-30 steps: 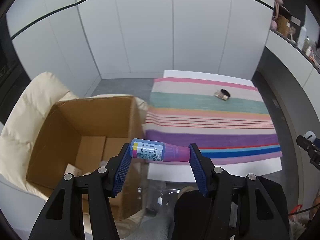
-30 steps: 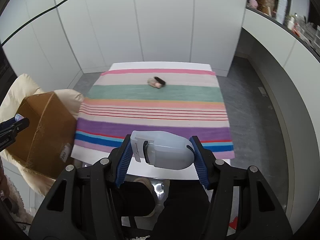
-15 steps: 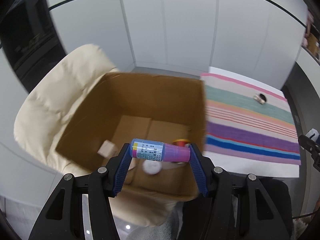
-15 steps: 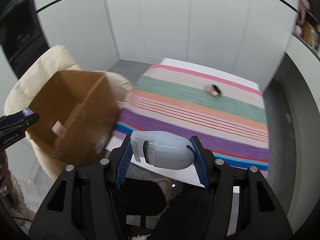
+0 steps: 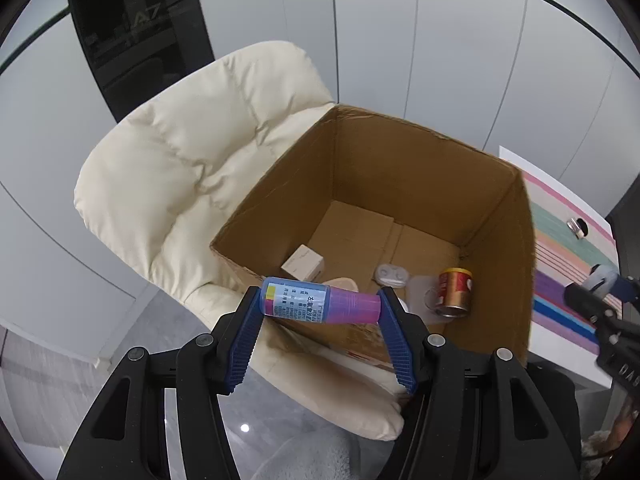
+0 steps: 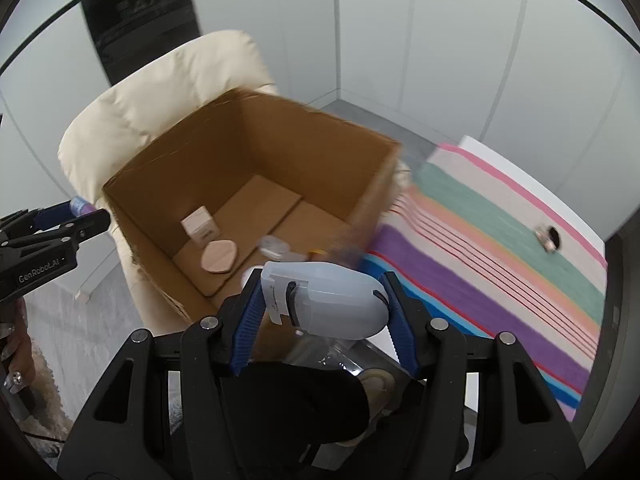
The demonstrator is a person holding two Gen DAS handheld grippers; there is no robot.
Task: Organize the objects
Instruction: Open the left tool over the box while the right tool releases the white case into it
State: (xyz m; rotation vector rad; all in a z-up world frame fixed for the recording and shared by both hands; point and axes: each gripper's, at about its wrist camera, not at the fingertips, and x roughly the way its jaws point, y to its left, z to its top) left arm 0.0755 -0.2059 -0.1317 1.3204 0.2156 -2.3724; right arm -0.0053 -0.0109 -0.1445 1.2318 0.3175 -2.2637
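Blue-padded, our left gripper (image 5: 320,312) clamps a purple bottle (image 5: 320,306) crosswise over the cardboard box's (image 5: 400,168) near rim; our right gripper (image 6: 324,304) grips a white device (image 6: 328,300) beside it, the striped cloth (image 6: 500,240) beyond.

A home room: a cream padded armchair (image 5: 192,168), white cupboard doors (image 5: 460,40) and a striped tablecloth (image 6: 500,240).
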